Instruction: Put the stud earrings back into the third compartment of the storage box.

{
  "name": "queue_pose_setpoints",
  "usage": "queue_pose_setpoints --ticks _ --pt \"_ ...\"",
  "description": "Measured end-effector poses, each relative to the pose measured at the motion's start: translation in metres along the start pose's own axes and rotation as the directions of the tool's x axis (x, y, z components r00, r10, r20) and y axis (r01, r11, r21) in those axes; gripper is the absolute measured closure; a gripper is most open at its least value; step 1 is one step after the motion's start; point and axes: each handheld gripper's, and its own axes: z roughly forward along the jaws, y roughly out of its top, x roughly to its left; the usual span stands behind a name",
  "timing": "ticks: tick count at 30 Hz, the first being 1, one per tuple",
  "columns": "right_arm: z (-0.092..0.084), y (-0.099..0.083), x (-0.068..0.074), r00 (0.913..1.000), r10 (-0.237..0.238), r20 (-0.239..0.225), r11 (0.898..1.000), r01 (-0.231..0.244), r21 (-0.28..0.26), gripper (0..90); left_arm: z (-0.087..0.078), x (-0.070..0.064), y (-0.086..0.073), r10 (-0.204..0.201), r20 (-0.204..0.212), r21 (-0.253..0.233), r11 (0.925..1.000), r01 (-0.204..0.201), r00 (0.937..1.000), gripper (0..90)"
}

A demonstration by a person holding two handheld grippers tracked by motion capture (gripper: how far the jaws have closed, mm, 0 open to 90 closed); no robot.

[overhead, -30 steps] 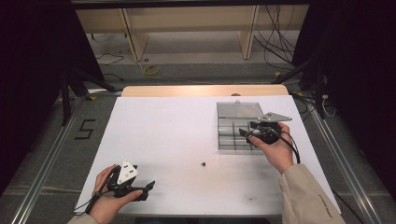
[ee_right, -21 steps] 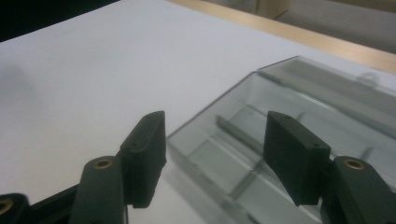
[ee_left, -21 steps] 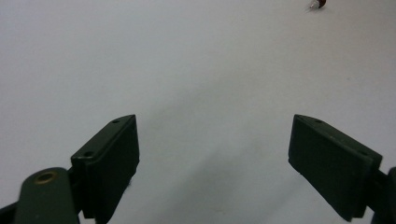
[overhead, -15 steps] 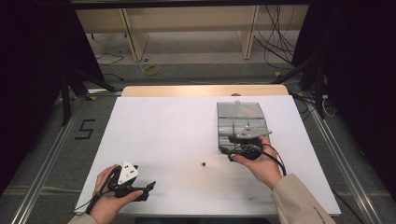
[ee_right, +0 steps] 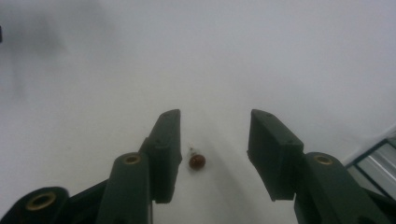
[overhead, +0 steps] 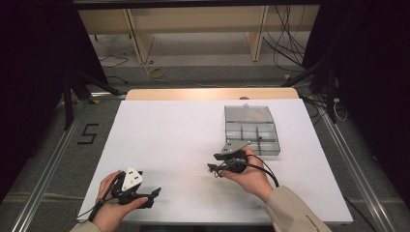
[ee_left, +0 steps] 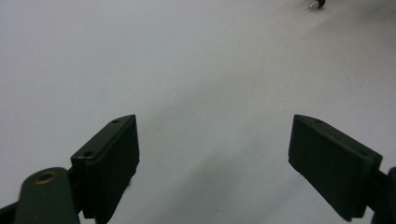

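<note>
Right gripper [overhead: 216, 168] shifted from the clear plastic compartment box [overhead: 251, 129] near the right far part of the white surface [overhead: 164, 135] to a spot nearer the middle, toward the near edge, over the last second. Now positioned over a small round reddish-brown bead-like part with thin wire leads [ee_right: 196, 161], lying on the bare surface. In the right gripper view, part seen between the two black fingers [ee_right: 166, 140], closer to the left one, not touched by either. Fingers at a middling gap and just been closing; no pressure on the part yet, so nothing held.

Left gripper [overhead: 149, 197] parked near the near left corner, unmoved compared with the earlier frames. Fingers [ee_left: 112, 154] spread wide, nothing between them. Same reddish part visible far off at the top right of the left gripper view [ee_left: 320, 3].

Box open, lid laid back toward the far edge, compartments exposed.

Judgement: approach finished, grasp under way but incomplete. Part small and off-centre in the gap; risk of being nudged aside or flicked as the fingers meet. Likely destination a compartment of the box, not confirmed.
</note>
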Motion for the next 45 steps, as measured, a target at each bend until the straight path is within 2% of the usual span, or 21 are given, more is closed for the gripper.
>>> queue_pose_setpoints --ticks 8,18,28,37,43,45 --pt "0.017 -0.005 0.005 0.9994 -0.029 -0.019 0.997 0.031 0.078 63.3 0.0 0.0 0.0 0.0 0.001 0.001 1.0 0.0 1.0 15.8" --pt "0.022 -0.008 0.005 0.9994 -0.029 -0.02 0.993 0.031 0.112 69.6 0.0 0.0 0.0 0.0 0.004 0.003 1.0 0.0 1.0 15.8" --pt "0.022 -0.007 0.004 1.0 -0.009 -0.002 0.993 0.009 0.115 79.6 0.001 0.0 0.0 0.004 0.005 0.005 1.0 -0.004 1.0 15.8" --pt "0.022 -0.007 0.005 0.9998 -0.015 0.013 0.994 0.013 0.111 80.3 0.001 0.0 0.0 0.003 0.005 0.006 1.0 -0.003 1.0 15.8" --pt "0.017 -0.005 0.003 0.9997 -0.004 0.024 0.997 0.002 0.082 80.4 0.001 0.0 0.0 0.003 0.005 0.007 1.0 -0.003 1.0 15.8" --pt "0.012 -0.002 0.0 0.9994 0.012 0.032 0.998 -0.014 0.057 80.4 0.001 0.0 0.0 0.006 0.007 0.01 0.9999 -0.006 1.0 15.8"
